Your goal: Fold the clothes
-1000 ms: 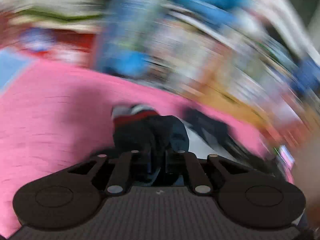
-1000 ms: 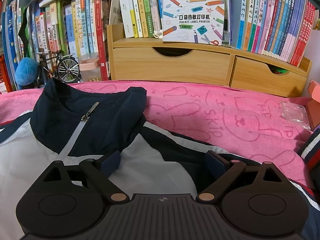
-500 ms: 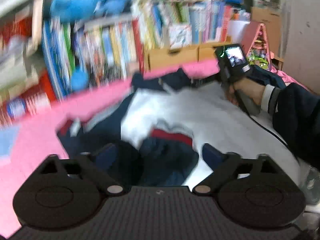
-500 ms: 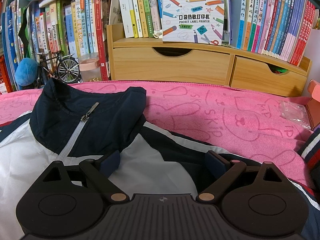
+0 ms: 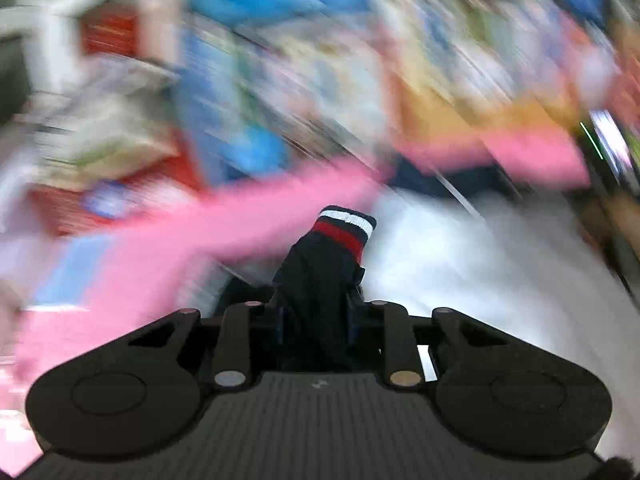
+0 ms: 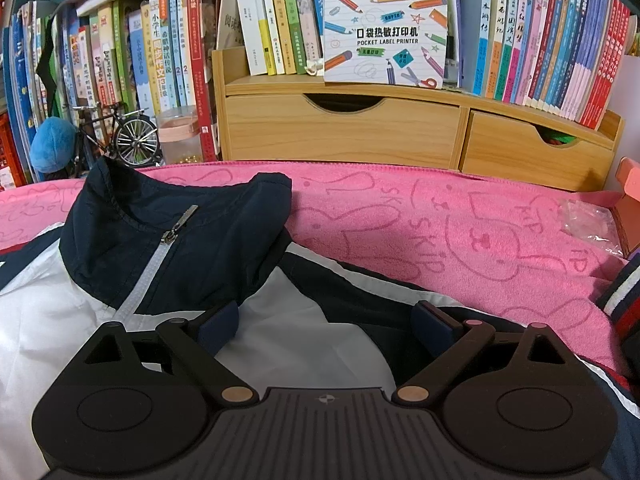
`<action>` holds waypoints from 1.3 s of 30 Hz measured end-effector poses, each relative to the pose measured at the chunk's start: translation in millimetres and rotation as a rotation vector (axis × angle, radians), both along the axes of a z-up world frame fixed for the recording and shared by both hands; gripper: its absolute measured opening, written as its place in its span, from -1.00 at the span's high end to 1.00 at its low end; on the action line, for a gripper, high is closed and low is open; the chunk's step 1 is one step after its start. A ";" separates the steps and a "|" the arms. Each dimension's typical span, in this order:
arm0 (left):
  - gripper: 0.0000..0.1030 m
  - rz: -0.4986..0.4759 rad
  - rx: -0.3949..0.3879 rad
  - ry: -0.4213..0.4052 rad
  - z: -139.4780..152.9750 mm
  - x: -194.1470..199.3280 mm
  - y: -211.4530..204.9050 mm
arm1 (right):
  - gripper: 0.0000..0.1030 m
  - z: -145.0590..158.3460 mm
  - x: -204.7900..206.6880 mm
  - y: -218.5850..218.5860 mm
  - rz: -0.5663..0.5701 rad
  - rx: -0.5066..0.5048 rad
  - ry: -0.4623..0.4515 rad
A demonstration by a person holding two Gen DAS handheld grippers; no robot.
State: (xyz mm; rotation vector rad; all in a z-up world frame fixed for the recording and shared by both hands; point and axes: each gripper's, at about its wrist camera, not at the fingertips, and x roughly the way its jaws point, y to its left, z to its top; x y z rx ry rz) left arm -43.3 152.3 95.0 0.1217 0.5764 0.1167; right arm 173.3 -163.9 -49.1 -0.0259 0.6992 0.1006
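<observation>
- Left gripper point(image 5: 315, 320), lower centre of frame: jaws closing on the navy striped sleeve cuff point(image 5: 345, 229), which sticks up between them.
- Right gripper point(image 6: 326, 320): jaws wide apart over the jacket point(image 6: 180, 248)'s white chest, collar above-left.

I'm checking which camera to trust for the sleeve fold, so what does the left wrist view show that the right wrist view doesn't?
Only the left wrist view shows the left tool closing on the dark sleeve, its striped cuff sticking up; the rest is motion blur. Only the right wrist view, which is sharp, shows the right tool open over the jacket's collar and zipper, the wooden drawers and the books. Both show the white and navy jacket on the pink towel.
</observation>
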 end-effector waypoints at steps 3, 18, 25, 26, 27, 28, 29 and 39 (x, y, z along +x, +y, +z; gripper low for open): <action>0.51 0.201 -0.021 -0.182 45.5 -32.2 65.1 | -0.85 -0.4 -0.5 0.1 0.000 0.001 -0.001; 0.52 0.463 -0.059 -0.202 37.8 -43.9 145.2 | -1.00 48.7 -36.6 68.9 0.356 0.069 -0.114; 0.57 0.529 -0.073 -0.223 27.2 -39.4 170.0 | -0.81 29.5 40.3 164.8 0.333 -0.023 0.092; 0.59 0.544 -0.079 -0.239 27.6 -38.7 175.1 | -0.76 21.9 50.9 173.0 0.321 -0.043 0.120; 0.59 0.566 -0.084 -0.264 29.2 -36.8 181.4 | -0.16 22.8 55.1 177.8 0.312 -0.042 0.118; 0.61 0.589 -0.090 -0.291 31.7 -33.4 188.3 | 0.44 26.4 57.3 181.7 0.303 -0.036 0.106; 0.63 0.616 -0.094 -0.322 36.1 -28.3 195.1 | 0.54 31.0 59.8 186.7 0.311 -0.055 0.101; 0.53 0.714 0.030 -0.265 27.5 43.9 226.7 | 0.85 66.0 74.9 179.3 0.199 -0.158 -0.180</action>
